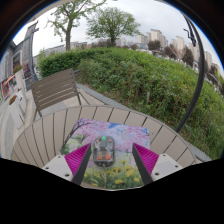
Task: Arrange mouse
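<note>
Handheld gripper (104, 160) with magenta pads: fingers spread wide, pinching nothing. Small dark grey mouse (103, 151) sits between fingers, gap each side, resting on colourful floral-print mouse mat (92, 133). Mat lies on round slatted pale wood table (50, 135). Beyond mat, past table edge: wooden slatted chair (55, 90), then big green hedge (150, 75), trees and apartment blocks under overcast sky. Mouse details hard to make out, near end of mat cut off by fingers.
</note>
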Tool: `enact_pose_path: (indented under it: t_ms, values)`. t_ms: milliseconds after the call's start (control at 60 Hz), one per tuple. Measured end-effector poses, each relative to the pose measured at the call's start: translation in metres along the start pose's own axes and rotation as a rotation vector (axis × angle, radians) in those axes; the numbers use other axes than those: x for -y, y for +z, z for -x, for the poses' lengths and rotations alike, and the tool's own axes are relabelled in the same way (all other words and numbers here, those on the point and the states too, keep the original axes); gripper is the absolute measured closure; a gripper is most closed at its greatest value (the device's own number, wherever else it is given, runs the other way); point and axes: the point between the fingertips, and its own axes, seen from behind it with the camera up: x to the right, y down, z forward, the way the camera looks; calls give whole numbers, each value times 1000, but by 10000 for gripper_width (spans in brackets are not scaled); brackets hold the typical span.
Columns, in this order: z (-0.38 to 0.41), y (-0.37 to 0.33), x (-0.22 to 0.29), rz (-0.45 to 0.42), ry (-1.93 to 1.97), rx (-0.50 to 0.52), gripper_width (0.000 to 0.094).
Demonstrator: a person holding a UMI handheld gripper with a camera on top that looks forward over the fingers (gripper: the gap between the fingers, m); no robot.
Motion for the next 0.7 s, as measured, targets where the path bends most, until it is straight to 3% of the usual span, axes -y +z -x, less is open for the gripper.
enact_pose_path:
  t_ms: [183,417,700]
  values:
    - [10,-137,-18,74,-22,80,89]
    - [12,-294,-73,117,-79,82,91]
    - [2,-348,-114,123,-73,61,92]
